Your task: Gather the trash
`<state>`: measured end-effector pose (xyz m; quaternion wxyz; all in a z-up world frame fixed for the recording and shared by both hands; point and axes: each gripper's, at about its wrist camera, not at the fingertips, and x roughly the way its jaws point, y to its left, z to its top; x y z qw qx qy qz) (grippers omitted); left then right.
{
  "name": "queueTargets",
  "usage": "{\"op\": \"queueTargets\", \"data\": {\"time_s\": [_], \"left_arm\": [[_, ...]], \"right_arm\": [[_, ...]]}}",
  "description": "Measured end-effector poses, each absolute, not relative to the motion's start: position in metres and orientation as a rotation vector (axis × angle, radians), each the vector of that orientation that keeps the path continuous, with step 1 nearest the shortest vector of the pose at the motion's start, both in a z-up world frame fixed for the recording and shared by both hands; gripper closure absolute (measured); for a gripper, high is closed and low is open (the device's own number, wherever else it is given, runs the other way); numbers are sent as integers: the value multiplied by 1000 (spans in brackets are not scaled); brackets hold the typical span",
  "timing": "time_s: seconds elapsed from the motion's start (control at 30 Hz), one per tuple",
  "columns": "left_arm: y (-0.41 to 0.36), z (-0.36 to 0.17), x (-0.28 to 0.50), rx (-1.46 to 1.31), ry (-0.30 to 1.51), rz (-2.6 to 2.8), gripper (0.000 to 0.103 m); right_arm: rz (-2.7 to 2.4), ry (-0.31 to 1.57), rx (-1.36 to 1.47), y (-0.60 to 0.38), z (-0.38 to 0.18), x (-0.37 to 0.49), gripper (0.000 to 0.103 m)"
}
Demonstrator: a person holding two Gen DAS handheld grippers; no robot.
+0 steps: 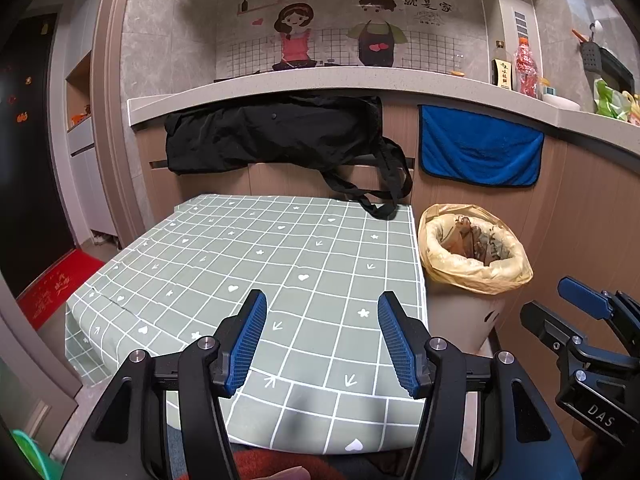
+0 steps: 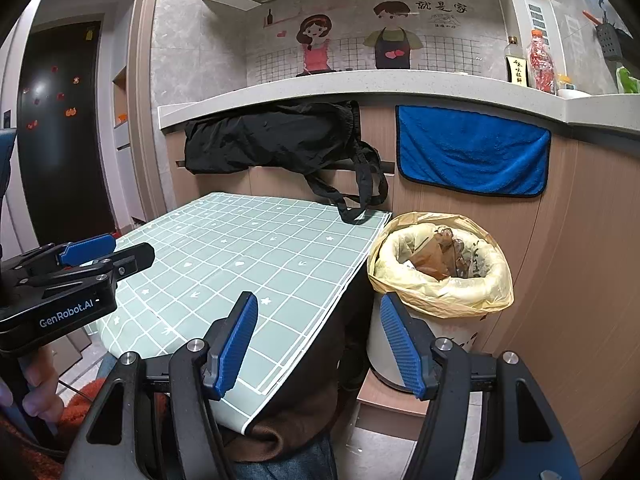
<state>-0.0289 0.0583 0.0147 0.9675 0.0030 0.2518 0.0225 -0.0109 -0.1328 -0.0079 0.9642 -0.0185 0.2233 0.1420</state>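
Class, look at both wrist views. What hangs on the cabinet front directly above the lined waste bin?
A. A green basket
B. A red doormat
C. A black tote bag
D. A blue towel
D: the blue towel hangs from the counter edge right above the waste bin, while the black bag hangs further left, above the table.

On the left gripper (image 2: 86, 258), as I see it from the right wrist view, the black body reads "GenRobot.AI" in white. On the right gripper (image 1: 584, 300), seen from the left wrist view, the black body reads "DAS", cut off at the frame edge. The wall decal (image 1: 340, 32) above the countertop carries Chinese characters to the upper right of its two cartoon figures: "有你在的地方就是家". The dark bottle (image 1: 502, 66), right of the decal, bears a label with Chinese characters too small to read.
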Motion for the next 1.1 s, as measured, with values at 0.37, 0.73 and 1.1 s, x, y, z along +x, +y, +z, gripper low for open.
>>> {"op": "queueTargets", "data": {"time_s": [0.37,0.73,1.1], "left_arm": [[54,15,-29,12,506,35,44],[52,14,-30,8,503,27,44],[50,14,-31,8,503,24,44]], "right_arm": [[283,446,-34,-136,-5,-11,41],[275,436,-40,-137,-2,-14,41],[273,434,-39,-139,-1,-14,41]]}}
